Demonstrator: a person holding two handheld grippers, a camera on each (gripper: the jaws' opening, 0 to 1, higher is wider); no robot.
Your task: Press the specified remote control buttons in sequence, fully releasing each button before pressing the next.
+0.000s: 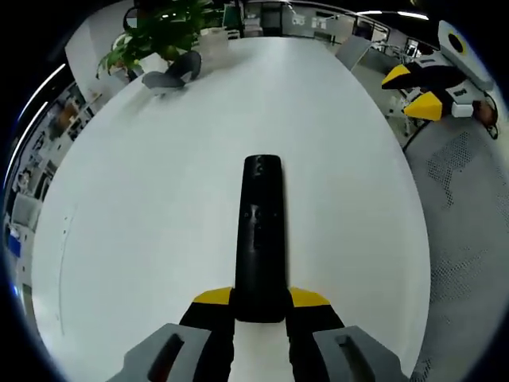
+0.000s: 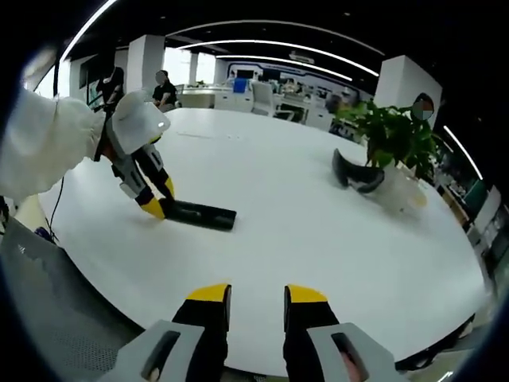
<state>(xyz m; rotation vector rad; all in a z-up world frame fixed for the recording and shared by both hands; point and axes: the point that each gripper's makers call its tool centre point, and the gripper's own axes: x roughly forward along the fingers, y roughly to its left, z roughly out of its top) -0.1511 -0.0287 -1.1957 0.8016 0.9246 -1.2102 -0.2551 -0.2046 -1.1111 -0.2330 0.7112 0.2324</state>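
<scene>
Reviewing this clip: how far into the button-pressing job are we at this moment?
Early stage. Done: the left gripper is shut on the near end of the remote, steadying it on the white table. In hand: the right gripper hangs open over the table edge, well short of the remote. Left: every press; no jaw touches a button, and the frames cannot show whether any was pressed before.

No legible text, label, brand, number or sign anywhere. Markings on the remote control [image 1: 261, 239] buttons too small and blurred to read in either view.
</scene>
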